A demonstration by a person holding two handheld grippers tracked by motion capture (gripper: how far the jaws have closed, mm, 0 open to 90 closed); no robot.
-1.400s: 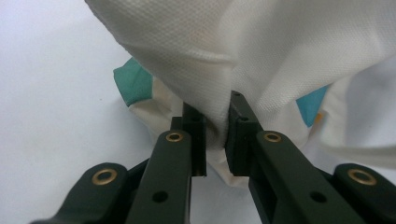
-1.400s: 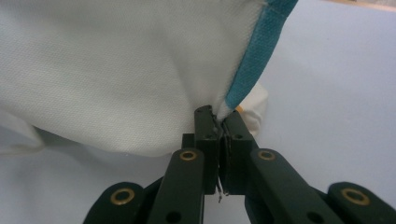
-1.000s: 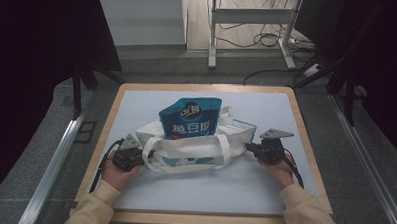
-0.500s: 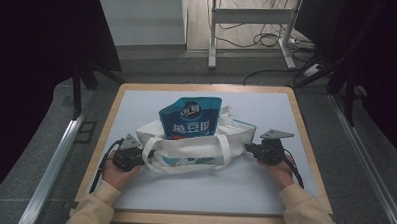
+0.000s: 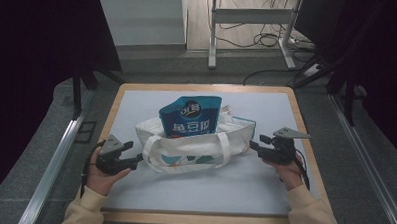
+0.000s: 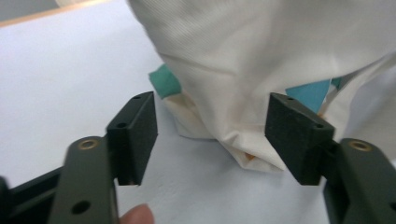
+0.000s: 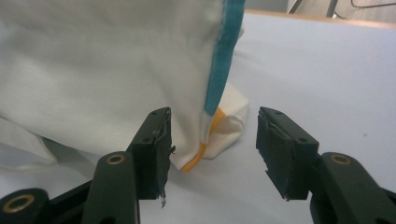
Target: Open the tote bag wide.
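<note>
Your left claw [image 5: 137, 161] and right claw [image 5: 254, 144] have just opened, releasing the soft, creased canvas bag [image 5: 195, 148] holding a glossy blue pouch [image 5: 190, 117].

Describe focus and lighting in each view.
High view: the white-topped table is evenly lit, surroundings dark, white cloth tote bag sharp. Left gripper view: bag cloth soft, black pads crisp. Right gripper view: teal trim strip slightly blurred, light flat.
</note>
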